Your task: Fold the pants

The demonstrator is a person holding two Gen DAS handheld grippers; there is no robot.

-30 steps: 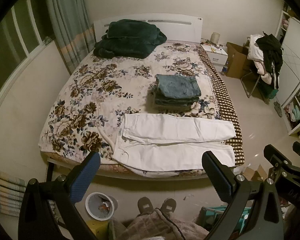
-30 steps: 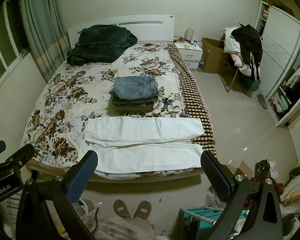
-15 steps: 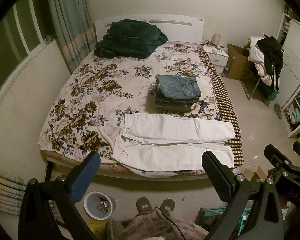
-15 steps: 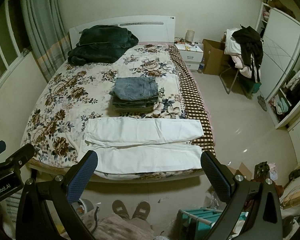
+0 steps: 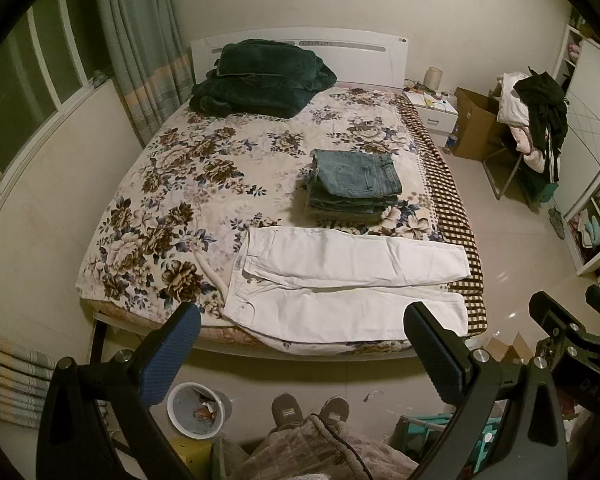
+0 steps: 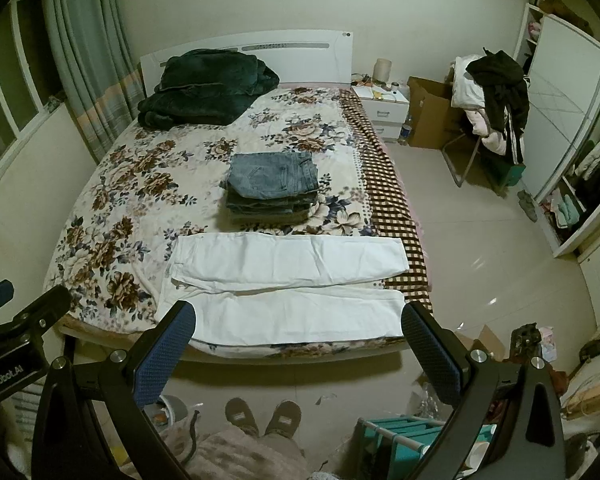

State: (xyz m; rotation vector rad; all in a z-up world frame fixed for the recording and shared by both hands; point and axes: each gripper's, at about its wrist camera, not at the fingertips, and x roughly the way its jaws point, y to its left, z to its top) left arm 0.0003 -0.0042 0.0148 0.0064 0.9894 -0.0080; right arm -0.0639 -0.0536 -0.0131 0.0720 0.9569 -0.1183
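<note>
Curtains (image 5: 148, 52) hang at the far left beside the window, and below them your left gripper (image 5: 300, 344) hovers short of the bed's near edge, its blue-padded fingers (image 5: 168, 356) spread wide with nothing between them. Under that gripper a small bin (image 5: 196, 410) sits on the floor, and your slippered feet (image 5: 310, 408) stand just right of it. On the floral bedspread (image 5: 172, 184) a dark green blanket (image 5: 260, 80) is heaped against the headboard. Nearer you, the white pants (image 5: 340, 280) lie flat across the near edge of the bed, waistband to the left and both legs running right, one leg beside the other, the cuffs reaching the checked blanket (image 5: 452, 200) along the bed's right side. Just behind the pants, apart from them, a stack of folded jeans (image 5: 354, 184) rests on the spread. Your right gripper (image 6: 300, 344) also hangs in front of the bed, held clear of the pants (image 6: 284, 288), jaws wide apart and empty; in its view the left gripper's (image 6: 4, 312) body shows at the left margin. Further right a white nightstand (image 6: 384, 106) stands by the headboard, then a cardboard box (image 6: 428, 112), then a chair piled with clothes (image 6: 492, 96), and open shelving at the far right
</note>
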